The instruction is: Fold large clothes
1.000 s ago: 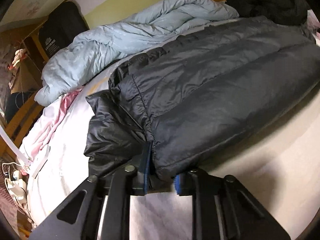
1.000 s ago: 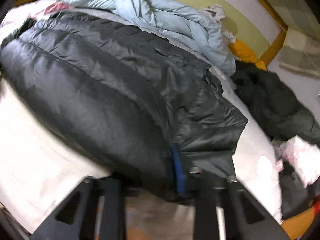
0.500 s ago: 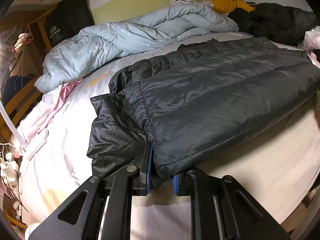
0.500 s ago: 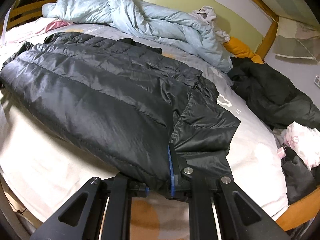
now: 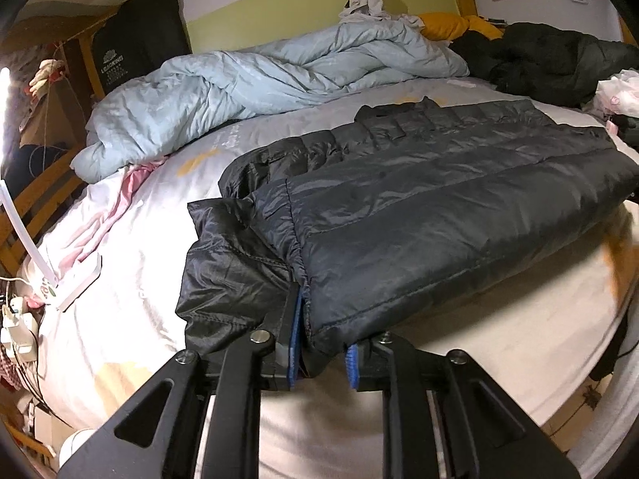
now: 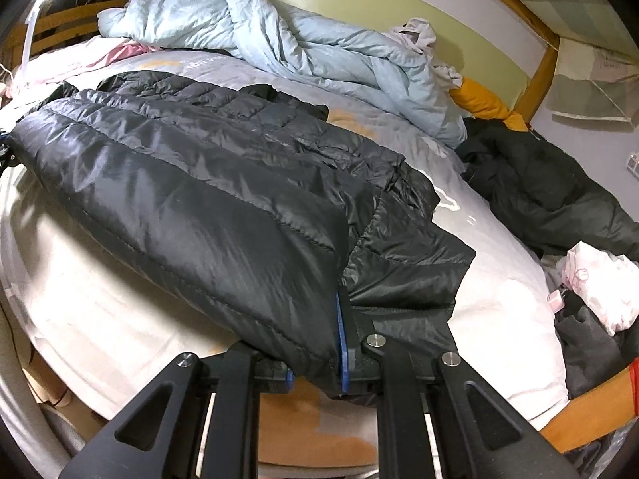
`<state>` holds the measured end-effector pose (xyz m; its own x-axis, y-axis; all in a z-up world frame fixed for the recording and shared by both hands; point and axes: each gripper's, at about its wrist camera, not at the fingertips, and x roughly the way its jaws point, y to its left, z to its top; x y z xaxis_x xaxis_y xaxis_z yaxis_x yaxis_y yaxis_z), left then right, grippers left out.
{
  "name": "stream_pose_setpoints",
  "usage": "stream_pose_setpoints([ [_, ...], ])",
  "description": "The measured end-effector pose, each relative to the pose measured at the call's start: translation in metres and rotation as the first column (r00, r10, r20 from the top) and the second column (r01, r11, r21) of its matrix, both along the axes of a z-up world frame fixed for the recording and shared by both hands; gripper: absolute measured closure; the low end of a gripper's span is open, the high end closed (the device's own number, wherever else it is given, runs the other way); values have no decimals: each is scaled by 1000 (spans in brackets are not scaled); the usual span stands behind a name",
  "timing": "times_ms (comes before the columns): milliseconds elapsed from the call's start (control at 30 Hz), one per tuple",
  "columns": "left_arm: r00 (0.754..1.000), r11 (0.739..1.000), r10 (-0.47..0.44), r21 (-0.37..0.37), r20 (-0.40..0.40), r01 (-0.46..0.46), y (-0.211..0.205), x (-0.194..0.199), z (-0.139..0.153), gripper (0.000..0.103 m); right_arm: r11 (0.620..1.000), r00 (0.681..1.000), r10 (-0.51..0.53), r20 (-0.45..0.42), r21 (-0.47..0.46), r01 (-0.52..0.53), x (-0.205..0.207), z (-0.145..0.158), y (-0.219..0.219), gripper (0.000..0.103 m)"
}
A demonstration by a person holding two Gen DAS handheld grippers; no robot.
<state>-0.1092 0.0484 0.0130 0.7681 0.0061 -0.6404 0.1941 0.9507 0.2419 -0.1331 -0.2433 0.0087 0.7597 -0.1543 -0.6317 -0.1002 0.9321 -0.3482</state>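
Note:
A black puffer jacket (image 5: 439,207) lies spread across the white bed sheet (image 5: 131,247), its near edge raised off the mattress. My left gripper (image 5: 321,353) has the jacket's near left corner between its blue pads. Its jaws are opening, with the fabric still touching both pads. In the right wrist view the same jacket (image 6: 191,183) runs off to the left. My right gripper (image 6: 315,363) is shut on its near right corner, beside a folded sleeve (image 6: 411,267).
A crumpled light blue duvet (image 5: 259,84) fills the far side of the bed. A dark coat (image 6: 551,195) and pink clothes (image 6: 599,279) lie to the right. The wooden bed frame (image 6: 591,411) edges the mattress. A white lamp (image 5: 40,255) and a power strip (image 5: 16,319) sit at the left.
Both grippers have risen and drawn back with the jacket's near edge, so more of the bed shows. The left pads stand slightly wider apart than before.

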Motion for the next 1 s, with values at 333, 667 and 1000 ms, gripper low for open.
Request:
stream_pose_setpoints([
  [333,999,1000,11,9,51,-11,0,38,26,79,999,999,-10,44,44,8,25,28,-15,61],
  [667,996,1000,24,8,86,-25,-5,155,67,64,999,987,-51,151,22,48,131,77,-25,39],
  [1000,992,997,49,-72,113,-41,21,223,29,38,987,990,-93,110,140,78,227,48,-59,29],
])
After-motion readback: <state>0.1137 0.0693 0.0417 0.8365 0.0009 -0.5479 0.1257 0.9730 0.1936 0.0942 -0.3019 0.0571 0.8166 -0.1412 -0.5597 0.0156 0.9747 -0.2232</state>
